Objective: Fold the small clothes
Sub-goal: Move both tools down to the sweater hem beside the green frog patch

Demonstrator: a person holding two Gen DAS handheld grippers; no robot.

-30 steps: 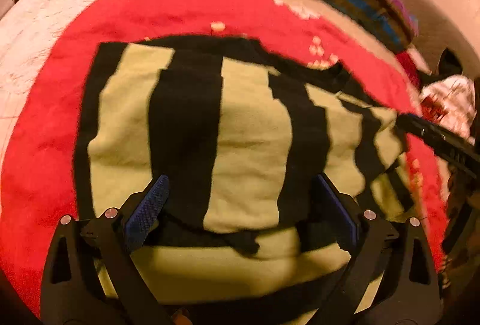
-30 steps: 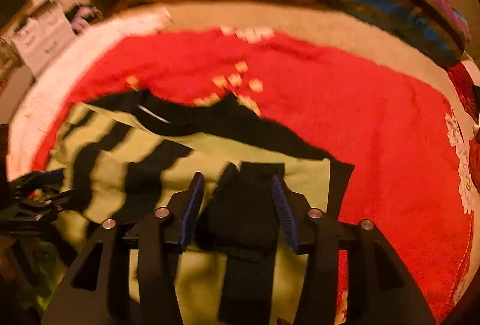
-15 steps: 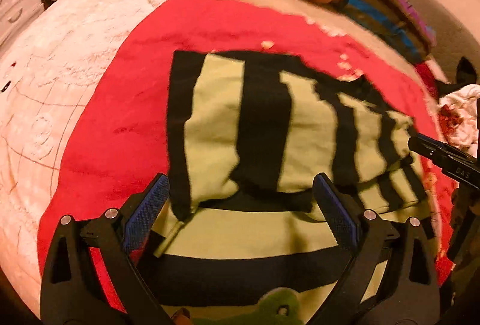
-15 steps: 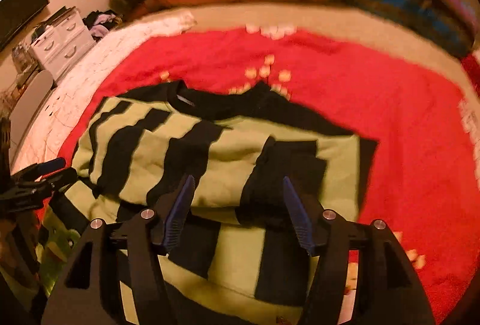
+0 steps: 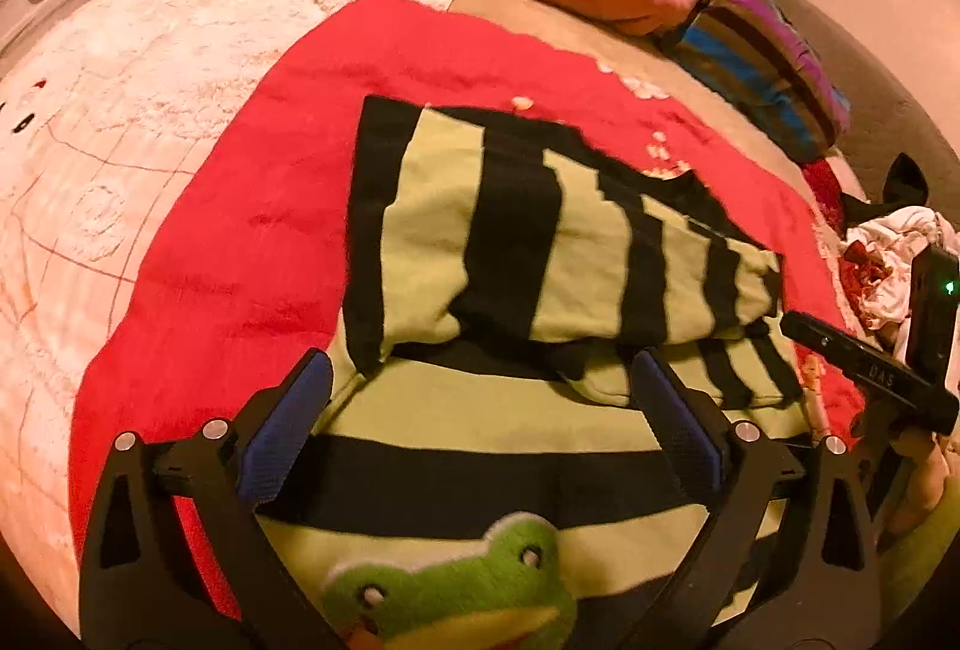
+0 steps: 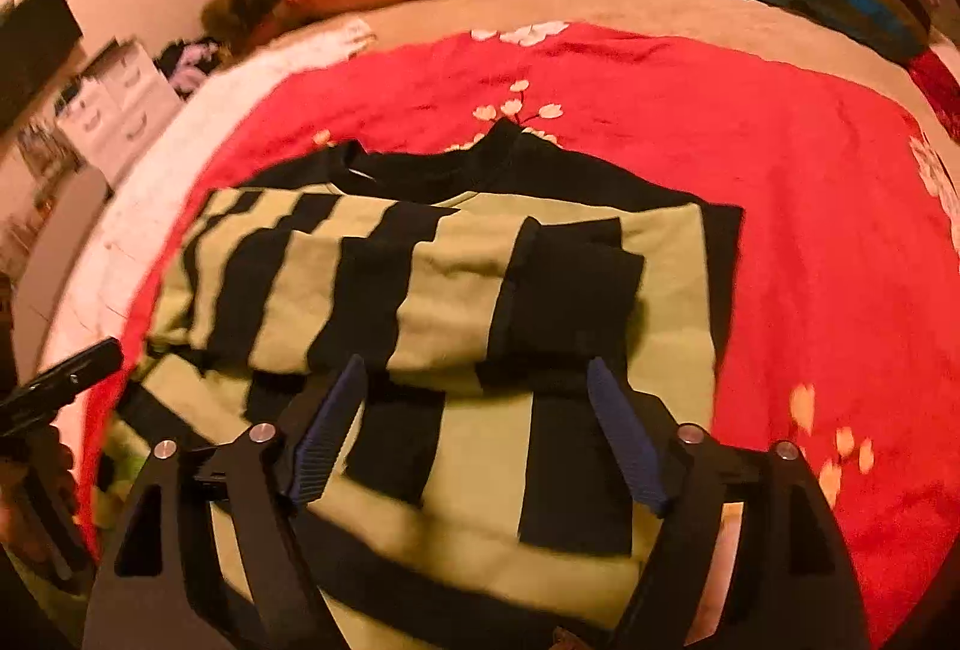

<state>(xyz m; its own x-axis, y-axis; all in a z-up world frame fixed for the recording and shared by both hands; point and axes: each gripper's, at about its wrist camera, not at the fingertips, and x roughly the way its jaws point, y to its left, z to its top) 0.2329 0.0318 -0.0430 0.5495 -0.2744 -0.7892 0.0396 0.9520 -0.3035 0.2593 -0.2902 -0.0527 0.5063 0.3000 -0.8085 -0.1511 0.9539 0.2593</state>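
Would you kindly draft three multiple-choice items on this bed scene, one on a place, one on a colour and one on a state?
1. Where does the striped sweater lie?
A. on the red blanket
B. on the pink pillow
C. on the floor

2. Which colours are the sweater's stripes?
A. blue and white
B. black and pale green
C. red and yellow

3. How is the right tool?
A. shut on a sleeve
B. out of view
C. pads apart, gripping nothing

Answers:
1 A, red blanket shows all round the sweater.
2 B, black and pale green bands alternate.
3 C, its jaws are opening above the cloth, pressing nothing.
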